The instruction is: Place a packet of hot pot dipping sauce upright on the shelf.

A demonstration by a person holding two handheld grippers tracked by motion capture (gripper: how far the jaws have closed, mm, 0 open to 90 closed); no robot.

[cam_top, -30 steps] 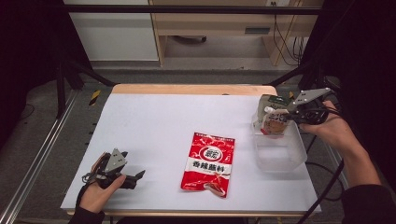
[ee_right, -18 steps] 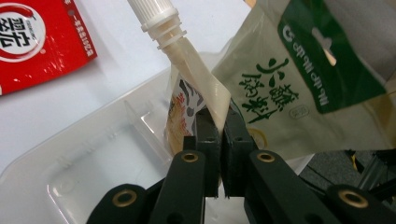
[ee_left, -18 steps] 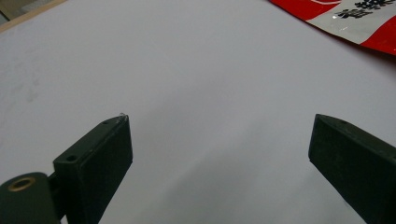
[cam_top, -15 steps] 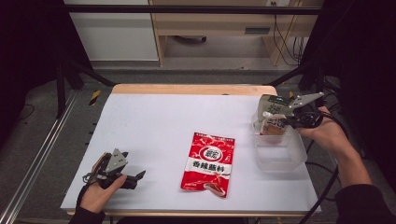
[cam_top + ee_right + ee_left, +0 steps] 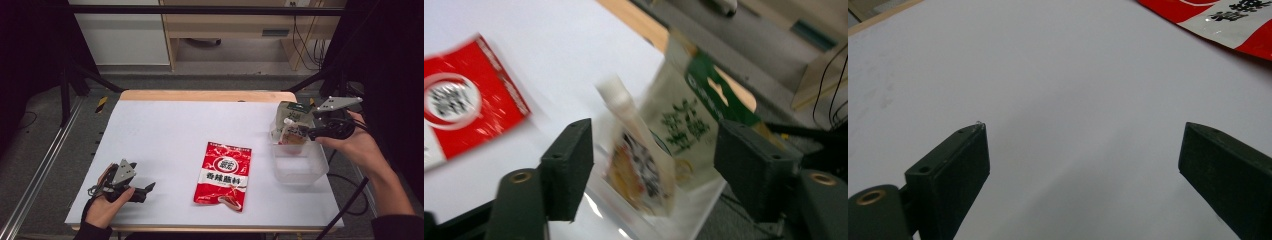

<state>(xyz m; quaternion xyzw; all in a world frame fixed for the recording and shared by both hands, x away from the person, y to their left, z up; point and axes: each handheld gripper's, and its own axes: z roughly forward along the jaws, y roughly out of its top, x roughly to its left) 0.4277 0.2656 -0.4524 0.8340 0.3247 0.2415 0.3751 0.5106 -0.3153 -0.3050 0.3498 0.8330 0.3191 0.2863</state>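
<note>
A red snack packet (image 5: 223, 173) lies flat near the middle front of the white table; its corner (image 5: 1228, 22) shows in the left gripper view. At the right, a clear plastic bin (image 5: 300, 165) holds a spouted pouch (image 5: 292, 133) (image 5: 639, 160) and a green-and-white pouch (image 5: 290, 115) (image 5: 691, 120) leaning at its far end. My right gripper (image 5: 306, 133) (image 5: 651, 145) is open just right of the spouted pouch, jaws apart on either side of it, not touching. My left gripper (image 5: 145, 190) (image 5: 1083, 150) rests open on the table at the front left, nothing between its jaws.
The white table (image 5: 190, 130) has a wooden far edge (image 5: 205, 95). Cables trail off the right side (image 5: 350, 200). A metal rail (image 5: 45, 160) runs along the left of the table.
My right gripper has let go of the spouted pouch and drawn back to the right; the pouch now stands in the bin. The left gripper has not moved.
</note>
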